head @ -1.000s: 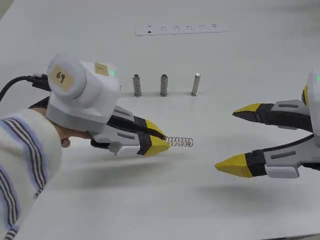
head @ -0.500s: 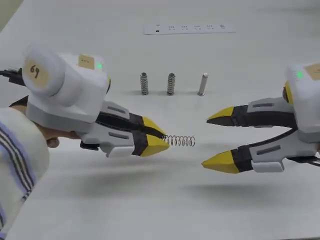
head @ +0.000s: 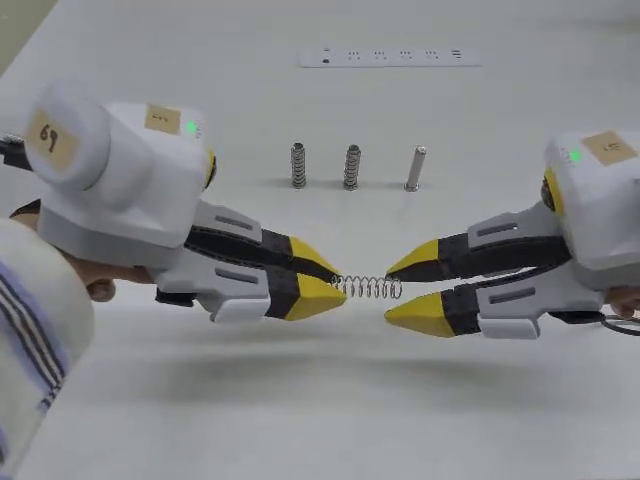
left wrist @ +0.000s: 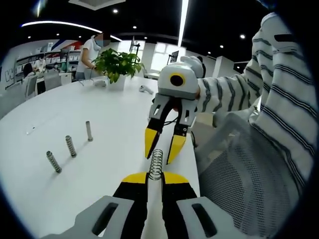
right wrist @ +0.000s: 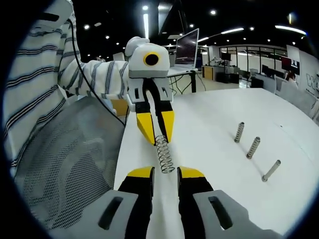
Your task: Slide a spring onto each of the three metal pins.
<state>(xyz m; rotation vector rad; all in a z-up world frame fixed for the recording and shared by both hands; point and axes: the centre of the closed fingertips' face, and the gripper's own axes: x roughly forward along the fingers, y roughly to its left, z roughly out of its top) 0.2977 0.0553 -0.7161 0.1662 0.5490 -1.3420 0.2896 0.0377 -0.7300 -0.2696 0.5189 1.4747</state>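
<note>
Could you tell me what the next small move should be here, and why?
Probably close the right gripper on the free end of the spring. Its jaws stand open around that end, while the left gripper is shut on the other end. In the head view, the left pin and middle pin already carry springs; the right pin stands bare.

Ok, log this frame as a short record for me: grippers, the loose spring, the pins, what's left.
left gripper: shut on one end of the spring, which is held roughly level
right gripper: open, fingers either side of the spring's free end
sprung pins: two, left and middle of the row in the head view
bare pin: one, upright, right end of the row
left to do: held spring not yet on the bare pin
</note>
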